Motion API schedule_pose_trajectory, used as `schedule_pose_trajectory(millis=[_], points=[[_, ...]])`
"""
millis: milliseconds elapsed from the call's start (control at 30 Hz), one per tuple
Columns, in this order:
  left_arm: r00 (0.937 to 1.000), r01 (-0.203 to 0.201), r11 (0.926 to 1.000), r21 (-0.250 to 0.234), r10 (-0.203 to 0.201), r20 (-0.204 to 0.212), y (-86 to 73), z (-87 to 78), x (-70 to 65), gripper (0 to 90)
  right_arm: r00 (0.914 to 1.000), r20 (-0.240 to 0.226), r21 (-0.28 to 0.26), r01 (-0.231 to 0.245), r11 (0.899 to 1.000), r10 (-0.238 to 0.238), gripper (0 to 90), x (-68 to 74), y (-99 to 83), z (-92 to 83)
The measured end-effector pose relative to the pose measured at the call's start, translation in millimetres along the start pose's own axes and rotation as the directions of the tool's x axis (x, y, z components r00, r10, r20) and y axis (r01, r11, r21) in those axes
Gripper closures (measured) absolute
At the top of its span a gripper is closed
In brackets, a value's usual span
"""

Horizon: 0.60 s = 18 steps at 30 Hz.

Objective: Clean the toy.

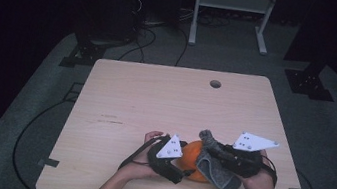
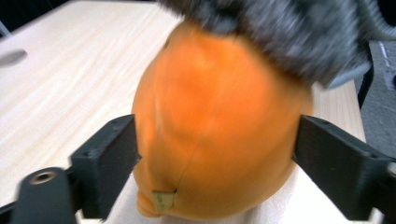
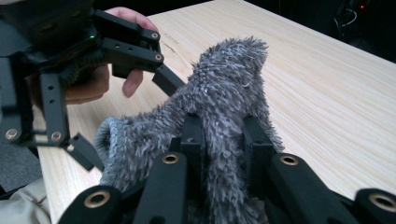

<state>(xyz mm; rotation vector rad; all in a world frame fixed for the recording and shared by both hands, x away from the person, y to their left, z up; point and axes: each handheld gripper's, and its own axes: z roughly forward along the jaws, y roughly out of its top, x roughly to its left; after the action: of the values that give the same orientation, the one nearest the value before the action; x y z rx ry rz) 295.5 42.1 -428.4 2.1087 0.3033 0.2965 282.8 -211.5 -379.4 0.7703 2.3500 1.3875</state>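
- Risk: round orange plush ball (image 2: 215, 126) rolling off the near edge of the light wooden tabletop (image 1: 156, 97), left gripper (image 1: 176, 169) jaws spread at its flanks, gripping nothing.
- Risk: fuzzy grey fabric cover (image 3: 224, 102) slipping from the pinch of the right gripper (image 1: 220, 155), draped over the ball.
- Count: one ball, one cover, two grippers.

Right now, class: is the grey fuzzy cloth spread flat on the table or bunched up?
Bunched up. The grey fuzzy cloth rises in a crumpled hump, pinched in the right tool, and drapes over the orange ball.
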Motion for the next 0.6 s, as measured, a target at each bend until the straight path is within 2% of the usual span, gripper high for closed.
schedule_pose_trajectory(millis=[100, 200, 267, 367, 433, 533, 600], points=[[0.9998, 0.011, 0.9997, 0.023, -0.012, 0.018, -0.3, 10.6, -2.0, 13.5, 1.0000, -0.007, 0.010, 0.007, 1.000, -0.007, 74.0, 0.8, -0.6, 0.9], [1.0000, 0.001, 0.9996, 0.029, -0.001, 0.001, 0.4, 12.2, -6.0, 22.0, 0.9997, 0.006, 0.013, 0.025, 1.000, -0.025, 73.9, 10.7, 3.0, 2.8], [0.9999, 0.008, 0.9998, 0.018, -0.008, -0.008, -1.8, 11.1, -6.6, 29.2, 0.9989, -0.003, 0.011, 0.047, 0.999, -0.047, 73.9, 21.1, 7.2, 3.6], [0.9997, 0.014, 0.9998, 0.012, -0.014, -0.019, -2.8, 8.3, -6.8, 34.5, 0.9981, -0.021, 0.000, 0.057, 0.998, -0.057, 73.8, 25.3, 10.5, 6.4], [0.9994, 0.022, 0.9998, -0.003, -0.022, -0.025, -3.1, 7.3, -6.5, 37.0, 0.9988, -0.015, -0.002, 0.047, 0.999, -0.047, 73.7, 22.5, 9.8, 6.0], [0.9985, 0.044, 0.9986, -0.028, -0.044, -0.031, -3.9, 6.9, -6.9, 37.8, 0.9995, 0.031, -0.013, 0.011, 1.000, -0.011, 73.0, 6.6, 3.1, 1.3], [0.9983, 0.047, 0.9983, -0.033, -0.048, -0.033, -3.5, 7.1, -7.4, 38.0, 0.9976, 0.045, -0.022, -0.051, 0.998, 0.052, 73.0, -8.6, -5.4, -3.4]])
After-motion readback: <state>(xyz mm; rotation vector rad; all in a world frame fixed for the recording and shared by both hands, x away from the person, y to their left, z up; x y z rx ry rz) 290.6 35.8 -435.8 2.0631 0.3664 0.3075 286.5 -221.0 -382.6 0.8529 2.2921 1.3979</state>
